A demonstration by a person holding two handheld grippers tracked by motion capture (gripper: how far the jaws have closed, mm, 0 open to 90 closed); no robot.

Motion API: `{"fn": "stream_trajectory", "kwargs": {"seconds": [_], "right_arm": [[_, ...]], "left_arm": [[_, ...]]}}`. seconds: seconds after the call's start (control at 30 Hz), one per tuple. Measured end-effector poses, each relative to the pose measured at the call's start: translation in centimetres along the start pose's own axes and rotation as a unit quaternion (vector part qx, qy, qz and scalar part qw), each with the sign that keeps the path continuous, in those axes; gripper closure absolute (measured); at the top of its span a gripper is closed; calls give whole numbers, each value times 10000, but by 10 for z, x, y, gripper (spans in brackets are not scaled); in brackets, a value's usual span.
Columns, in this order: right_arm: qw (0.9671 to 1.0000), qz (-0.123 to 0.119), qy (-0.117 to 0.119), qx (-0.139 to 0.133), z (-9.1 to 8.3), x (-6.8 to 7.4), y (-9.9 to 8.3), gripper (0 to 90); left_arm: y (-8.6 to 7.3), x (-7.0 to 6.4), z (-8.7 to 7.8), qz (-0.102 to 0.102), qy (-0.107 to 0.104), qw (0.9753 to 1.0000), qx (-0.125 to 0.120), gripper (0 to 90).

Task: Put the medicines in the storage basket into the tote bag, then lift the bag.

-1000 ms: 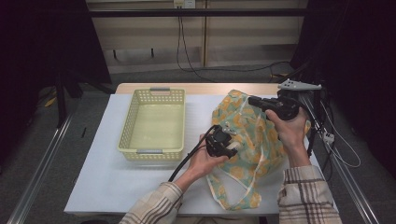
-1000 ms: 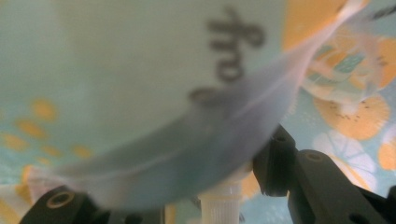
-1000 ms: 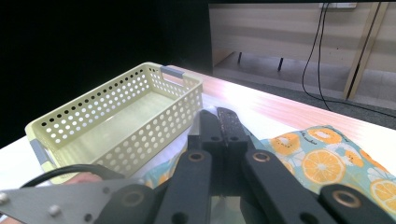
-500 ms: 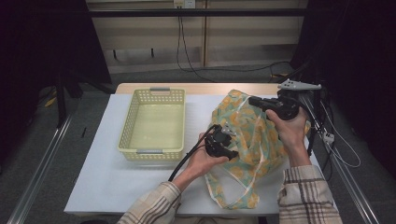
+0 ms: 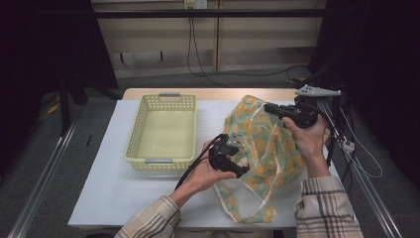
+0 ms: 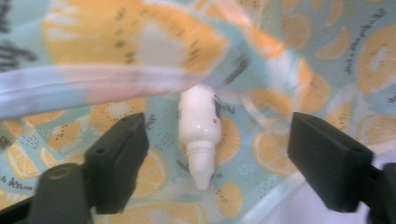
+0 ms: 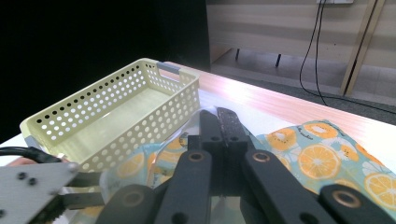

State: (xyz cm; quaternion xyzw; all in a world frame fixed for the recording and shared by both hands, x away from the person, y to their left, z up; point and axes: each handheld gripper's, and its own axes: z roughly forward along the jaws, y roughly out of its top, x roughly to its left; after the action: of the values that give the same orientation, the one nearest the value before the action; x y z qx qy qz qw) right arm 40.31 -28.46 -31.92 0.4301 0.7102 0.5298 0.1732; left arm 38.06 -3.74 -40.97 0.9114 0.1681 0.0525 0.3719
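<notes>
Fabric with an orange-slice print surrounds your left gripper (image 6: 212, 154) in the left gripper view, and there you can see a small white bottle (image 6: 200, 130) lying inside the bag (image 5: 267, 148), its nozzle pointing toward the camera, between the two jaws, which stand wide apart and touch nothing. The high view does not show this bottle, because the cloth of the bag covers it; a pale strap or hem of the bag also crosses above the bottle in the left gripper view. In the high view the bag lies on the white table (image 5: 109, 193), just to the right of the pale yellow perforated basket (image 5: 161, 130). The right gripper view shows the basket with nothing in it and the wooden edge of the table behind it. Your right gripper (image 5: 271, 108) is at the top of the bag with its jaws pressed together; the right gripper view suggests they pinch the upper edge of the bag, but I cannot tell this surely. Your left hand (image 5: 208, 171) holds its gripper at the left side of the bag, and your right hand (image 5: 309, 139) reaches over the bag from the right.
</notes>
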Motion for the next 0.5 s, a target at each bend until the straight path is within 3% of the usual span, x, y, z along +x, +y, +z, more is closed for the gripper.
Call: {"fn": "stream_trajectory", "kwargs": {"seconds": [0.03, 0.07, 0.2, 0.3, 0.47, 0.5], "right_arm": [[10000, -3, 11, 9, 0, 0, -1, 900], [10000, 1, 7, 9, 0, 0, -1, 900], [10000, -9, 13, 6, -2, 0, 0, 900], [10000, 6, 25, -6, -4, 0, 0, 900], [10000, 28, 18, -31, -6, 2, 0, 900], [10000, 16, 15, 10, -6, 3, 0, 900]], "left_arm": [[-2, 0, -1, -64, -181, 9997, -153, 168], [-2, 0, -5, -86, -232, 9996, -135, 161], [-9, 1, -18, -49, -270, 9995, -167, 107], [-13, 1, -25, -10, -229, 9994, -251, 119], [-17, -10, -29, 336, -452, 9982, -214, 170], [-17, -16, -31, 398, -327, 9986, -133, 186]]}}
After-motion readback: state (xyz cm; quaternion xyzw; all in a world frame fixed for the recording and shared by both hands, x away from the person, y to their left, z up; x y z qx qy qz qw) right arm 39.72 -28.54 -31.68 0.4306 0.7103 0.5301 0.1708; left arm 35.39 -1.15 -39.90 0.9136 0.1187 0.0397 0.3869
